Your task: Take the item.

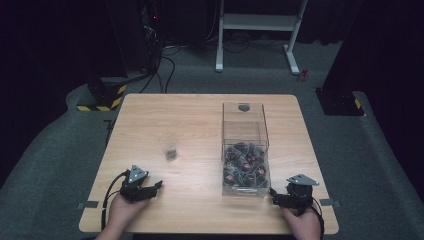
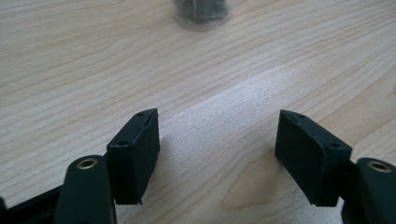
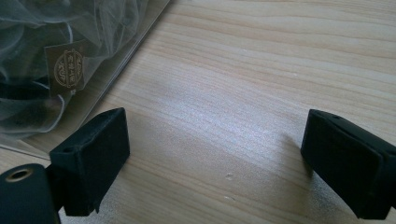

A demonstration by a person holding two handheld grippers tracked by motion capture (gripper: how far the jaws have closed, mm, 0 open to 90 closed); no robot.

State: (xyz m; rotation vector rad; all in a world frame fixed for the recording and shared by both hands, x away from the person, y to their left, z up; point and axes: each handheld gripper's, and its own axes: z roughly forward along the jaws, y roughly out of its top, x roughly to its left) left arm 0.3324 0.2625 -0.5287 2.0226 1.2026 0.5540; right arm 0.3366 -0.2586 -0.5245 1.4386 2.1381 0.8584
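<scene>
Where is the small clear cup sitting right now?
In the high view the small clear cup stands on the wooden table, left of the clear box of mesh sachets and beyond the left gripper. Its base shows at the top of the left gripper view.

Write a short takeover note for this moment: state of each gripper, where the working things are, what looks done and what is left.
Left gripper: open, nothing between its fingers, low at the near left of the table.
Right gripper: open, empty, beside the near corner of the clear box.
Clear box: holds mesh sachets with tags.
Small clear cup: mid-table, ahead of the left gripper, something dark inside.
Done: apparently one item in the cup.
Left: probably moving more sachets; neither gripper holds one.
</scene>
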